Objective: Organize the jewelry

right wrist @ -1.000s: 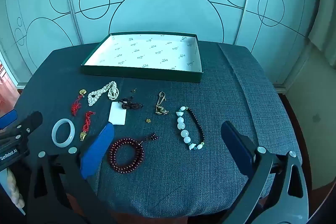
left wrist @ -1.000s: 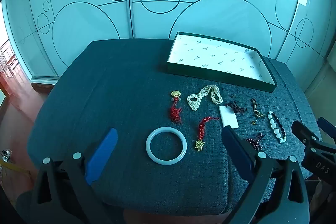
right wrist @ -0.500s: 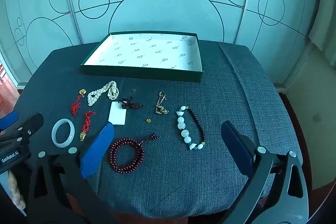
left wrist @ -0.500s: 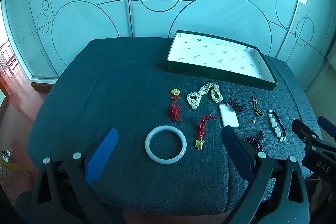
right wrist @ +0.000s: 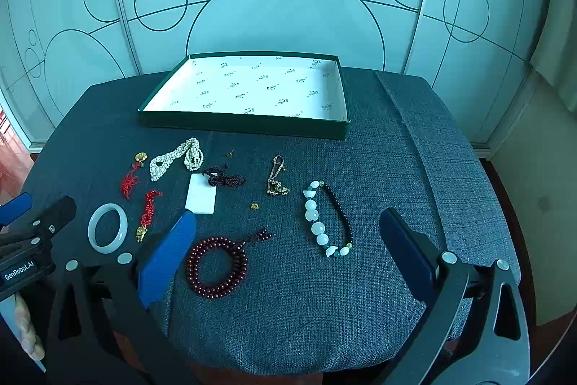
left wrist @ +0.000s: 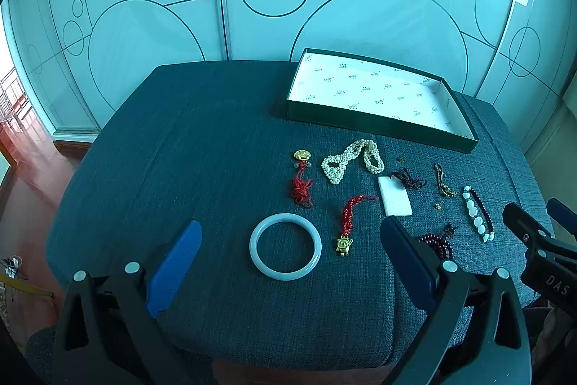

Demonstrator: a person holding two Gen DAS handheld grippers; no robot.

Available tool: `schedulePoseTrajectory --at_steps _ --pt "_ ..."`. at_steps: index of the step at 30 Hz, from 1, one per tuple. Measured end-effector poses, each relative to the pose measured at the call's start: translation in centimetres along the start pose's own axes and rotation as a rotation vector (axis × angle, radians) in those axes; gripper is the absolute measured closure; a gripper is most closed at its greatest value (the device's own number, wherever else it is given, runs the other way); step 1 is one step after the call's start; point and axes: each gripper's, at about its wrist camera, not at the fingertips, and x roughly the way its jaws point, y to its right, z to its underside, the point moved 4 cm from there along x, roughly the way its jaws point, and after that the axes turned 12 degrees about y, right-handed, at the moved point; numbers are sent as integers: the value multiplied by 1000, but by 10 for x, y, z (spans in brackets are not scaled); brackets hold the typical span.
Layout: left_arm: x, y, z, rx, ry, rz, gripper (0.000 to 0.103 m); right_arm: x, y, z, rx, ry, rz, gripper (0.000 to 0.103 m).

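The pale jade-like bangle [left wrist: 285,247] lies between the left gripper's [left wrist: 288,257] spread fingers [left wrist: 175,267], probably untouched; the right gripper's [right wrist: 286,255] fingers are likewise apart.

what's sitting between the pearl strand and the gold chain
In the right wrist view, a white rectangular pendant on a dark knotted cord lies between the pearl strand and gold chain.

We are counting one green tray [right wrist: 249,127] and one pale jade bangle [left wrist: 285,252]. We are seeing two red-cord charms with gold pendants [left wrist: 302,181] [left wrist: 347,221], one white seed-bead strand [left wrist: 351,160], one white rectangular pendant on dark cord [right wrist: 201,198], one dark red bead coil [right wrist: 217,266], one white-and-dark bead bracelet [right wrist: 326,218], one gold chain piece [right wrist: 277,179] and two tiny loose gold bits [right wrist: 255,205] [right wrist: 228,154].
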Motion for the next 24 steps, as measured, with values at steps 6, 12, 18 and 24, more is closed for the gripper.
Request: schedulePoseTrajectory --at_steps 6,12,18,24 --pt "1 0 3 2 -1 0 4 0 0 0 0 -1 1 2" --pt "1 0 4 2 -3 -2 4 0 0 0 0 -3 0 2" --pt "1 1 6 6 -6 0 4 1 0 0 0 -3 1 2" --pt "0 0 7 4 -9 -2 4 1 0 0 0 -4 0 2"
